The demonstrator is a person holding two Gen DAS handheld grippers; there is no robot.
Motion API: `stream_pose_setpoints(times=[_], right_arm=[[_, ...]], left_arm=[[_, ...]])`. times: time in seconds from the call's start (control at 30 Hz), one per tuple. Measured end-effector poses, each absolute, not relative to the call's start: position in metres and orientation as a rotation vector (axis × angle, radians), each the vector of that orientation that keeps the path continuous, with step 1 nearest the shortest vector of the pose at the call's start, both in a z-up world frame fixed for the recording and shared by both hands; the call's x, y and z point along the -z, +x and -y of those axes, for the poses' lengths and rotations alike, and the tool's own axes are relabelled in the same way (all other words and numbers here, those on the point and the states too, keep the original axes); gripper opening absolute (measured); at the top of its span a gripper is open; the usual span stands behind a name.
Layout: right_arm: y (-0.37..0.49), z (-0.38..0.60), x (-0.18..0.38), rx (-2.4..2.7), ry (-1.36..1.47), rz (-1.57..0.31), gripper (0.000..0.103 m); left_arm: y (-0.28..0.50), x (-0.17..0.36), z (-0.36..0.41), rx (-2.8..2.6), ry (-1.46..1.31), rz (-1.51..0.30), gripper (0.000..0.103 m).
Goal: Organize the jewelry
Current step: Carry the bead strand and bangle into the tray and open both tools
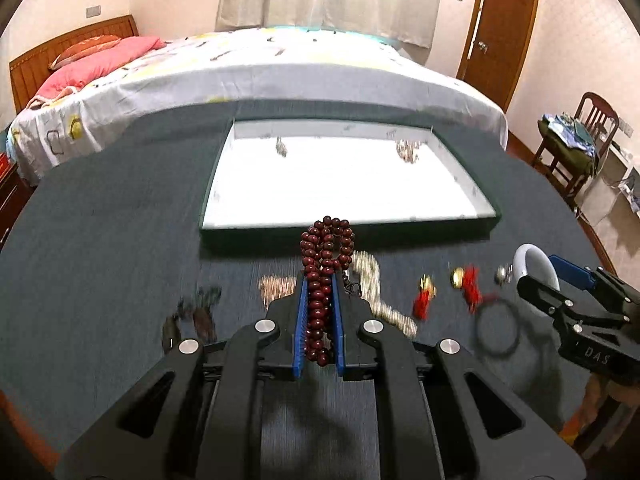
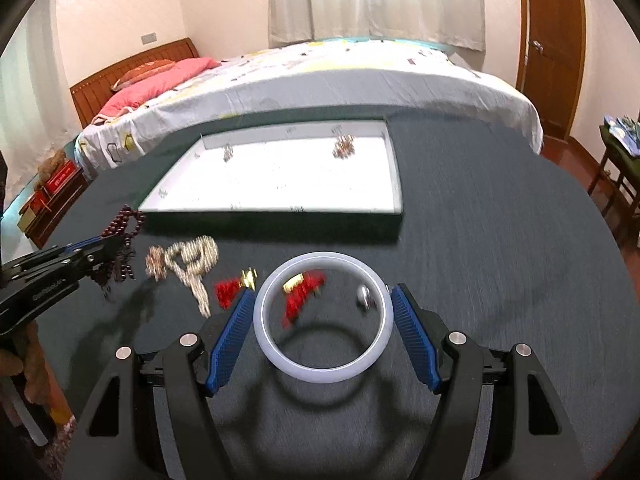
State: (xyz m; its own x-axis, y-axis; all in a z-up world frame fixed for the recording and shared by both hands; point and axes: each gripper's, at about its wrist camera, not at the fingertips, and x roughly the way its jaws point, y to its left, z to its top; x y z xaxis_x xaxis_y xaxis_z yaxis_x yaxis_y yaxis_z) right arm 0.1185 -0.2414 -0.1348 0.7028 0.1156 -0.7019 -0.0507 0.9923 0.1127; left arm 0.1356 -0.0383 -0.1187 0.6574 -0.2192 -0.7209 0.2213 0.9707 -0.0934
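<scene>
Bedroom, patterned bed (image 1: 256,68), dark table (image 1: 100,216), white tray (image 1: 344,176)

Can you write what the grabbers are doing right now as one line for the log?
left hand-held gripper: shut on dark red bead string | right hand-held gripper: holds white bangle | white tray: ahead on table

A bunched strand of dark red wooden beads (image 1: 325,276) hangs clamped between blue pads, above the counter. A white smooth bangle (image 2: 323,317) is held level at 3 o'clock of it.
</scene>
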Motion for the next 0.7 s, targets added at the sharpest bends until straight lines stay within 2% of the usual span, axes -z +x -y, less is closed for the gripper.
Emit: stream_pose_setpoints(times=[0.4, 0.7], right_arm=[[0.218, 0.226, 0.111, -0.109, 0.052, -0.704, 0.068], [0.298, 0.216, 0.128, -0.137, 0.051, -0.769, 0.068]], left_arm=[[0.231, 0.109, 0.062, 0.248, 0.039, -0.758, 0.011], [0.309, 0.13, 0.074, 0.231, 0.038, -0.826, 0.011]])
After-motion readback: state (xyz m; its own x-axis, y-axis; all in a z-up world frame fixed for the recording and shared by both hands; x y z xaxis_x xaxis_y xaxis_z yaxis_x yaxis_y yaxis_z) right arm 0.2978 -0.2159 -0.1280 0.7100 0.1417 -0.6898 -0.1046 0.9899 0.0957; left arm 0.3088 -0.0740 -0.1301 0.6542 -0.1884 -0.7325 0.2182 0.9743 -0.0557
